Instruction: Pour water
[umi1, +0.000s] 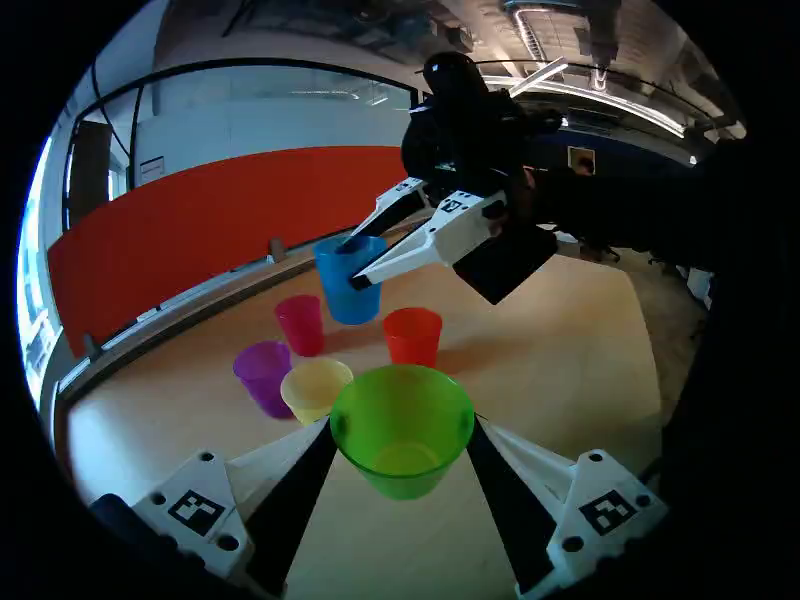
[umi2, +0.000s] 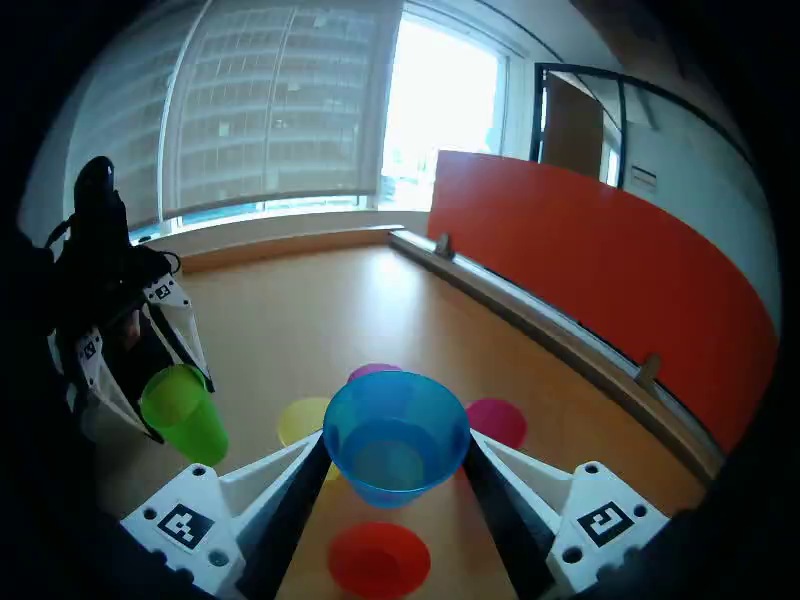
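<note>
Table (umi1: 570, 340): four cups (umi1: 412, 335) clustered on it | left gripper (umi1: 400, 432): near cup (umi1: 402, 472) between its fingers, before cluster | right gripper (umi1: 358, 262): far cup (umi1: 345, 298) between its fingers, behind cluster | panel (umi1: 230, 215): behind table

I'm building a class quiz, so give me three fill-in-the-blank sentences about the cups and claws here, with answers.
The left claw is shut on the green cup; the right claw is shut on the ____.
Apart from the held ones, ____ cups stand on the wooden table.
In the right gripper view, the standing cup nearest the camera is the ____.
Missing words: blue cup; four; red cup.
</note>
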